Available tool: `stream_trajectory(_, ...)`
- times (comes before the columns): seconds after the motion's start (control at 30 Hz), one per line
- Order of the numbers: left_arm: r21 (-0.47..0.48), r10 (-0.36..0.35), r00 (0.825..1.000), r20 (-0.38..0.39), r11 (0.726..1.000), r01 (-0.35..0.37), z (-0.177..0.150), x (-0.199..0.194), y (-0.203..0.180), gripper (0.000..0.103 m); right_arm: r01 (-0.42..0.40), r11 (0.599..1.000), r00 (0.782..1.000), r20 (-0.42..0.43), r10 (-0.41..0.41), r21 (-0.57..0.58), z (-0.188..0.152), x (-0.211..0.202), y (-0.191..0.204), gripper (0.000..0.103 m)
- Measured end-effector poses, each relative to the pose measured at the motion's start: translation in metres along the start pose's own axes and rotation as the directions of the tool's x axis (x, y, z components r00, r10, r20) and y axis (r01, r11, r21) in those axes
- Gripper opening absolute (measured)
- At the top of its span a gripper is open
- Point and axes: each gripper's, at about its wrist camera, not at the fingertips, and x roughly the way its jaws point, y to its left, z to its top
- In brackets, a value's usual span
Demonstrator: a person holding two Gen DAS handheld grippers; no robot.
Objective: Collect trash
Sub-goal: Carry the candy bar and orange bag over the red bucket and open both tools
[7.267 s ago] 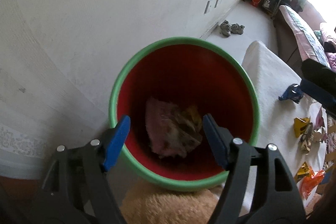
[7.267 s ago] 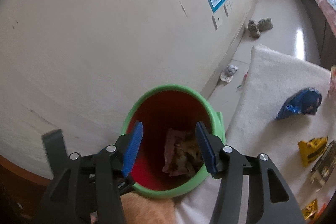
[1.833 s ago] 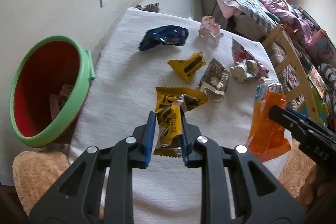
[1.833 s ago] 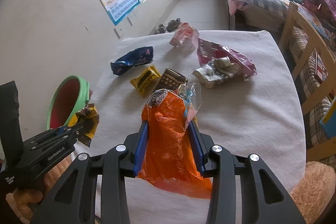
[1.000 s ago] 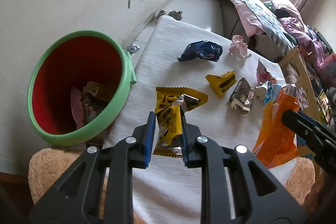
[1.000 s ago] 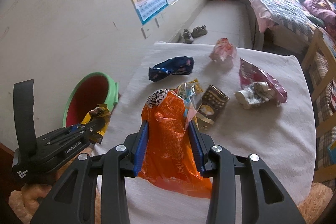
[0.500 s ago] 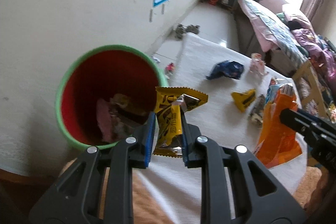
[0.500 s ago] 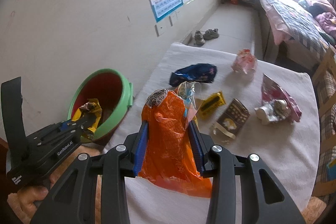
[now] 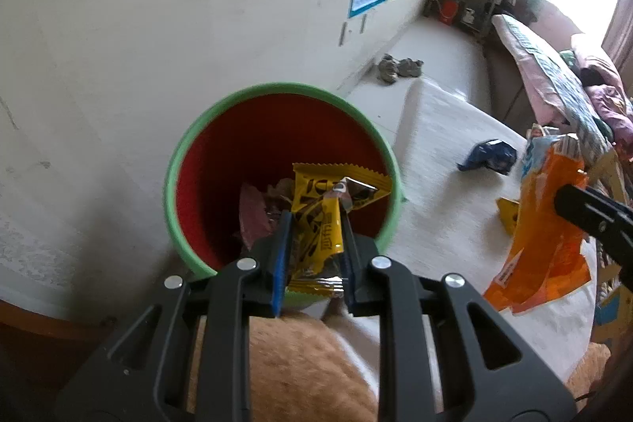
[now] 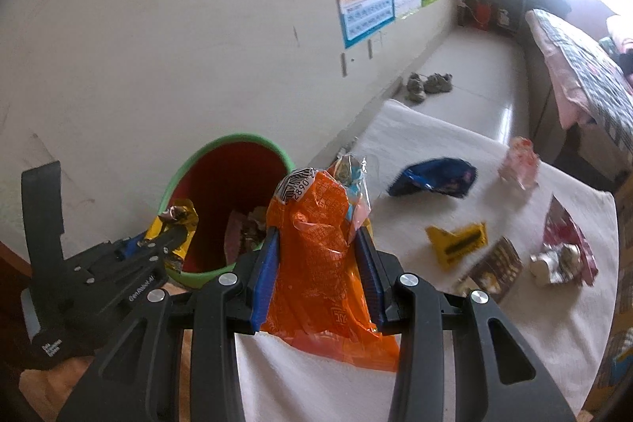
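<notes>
A: Left tool point(image 9: 312, 256) first. Clamped on yellow wrapper point(image 9: 320, 216), centre of left view. Long axis upright between the jaws, top flap fanned out over the bin mouth.

B: Bin point(image 9: 186, 161) where?

A: Centre-left of left view, green rim, red inside. Directly ahead of and below the left tool; wrapper top overlapping the opening. Older trash point(image 9: 257, 208) visible at the bottom.

B: Right tool point(image 10: 316, 263)?

A: Closed on orange bag point(image 10: 316, 256), lower centre of right view. Bag standing tall between the jaws, barcode end up, loose bottom hanging toward the white surface point(image 10: 435, 362).

B: Relation to the bin from that side?

A: Bin point(image 10: 221, 184) left of and beyond the orange bag, mid-left of right view. Left tool point(image 10: 158, 244) seen at lower left, yellow wrapper point(image 10: 174, 232) at the near rim. So left hand nearer, likely first to drop. Judgement only.

B: Next step?

A: Probably opening the left jaws to let the wrapper fall in. Still over the near rim rather than mid-opening, hard to tell exactly; some risk of catching the rim. Right hand then needing a shift left.

B: Leftovers on the surface?

A: Blue wrapper point(image 10: 431, 180), pink wrapper point(image 10: 518, 161), small yellow wrapper point(image 10: 455, 244), brown wrapper point(image 10: 494, 267), red wrapper point(image 10: 565, 248), all right half of right view. Task well short of done.
</notes>
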Motion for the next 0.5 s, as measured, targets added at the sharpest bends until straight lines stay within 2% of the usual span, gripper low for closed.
stream_trajectory(0.23, -0.036, 0.022, 1.000, 0.001, 0.999, -0.022, 0.013, 0.007, 0.023, 0.021, -0.025, 1.000, 1.000, -0.003, 0.025, -0.015, 0.021, 0.018, 0.018, 0.038)
stream_trajectory(0.5, -0.059, 0.013, 1.000, -0.021, 0.998, -0.014, 0.016, 0.020, 0.037, 0.021, -0.065, 0.997, 0.997, -0.031, 0.064, -0.046, 0.027, 0.039, 0.043, 0.038)
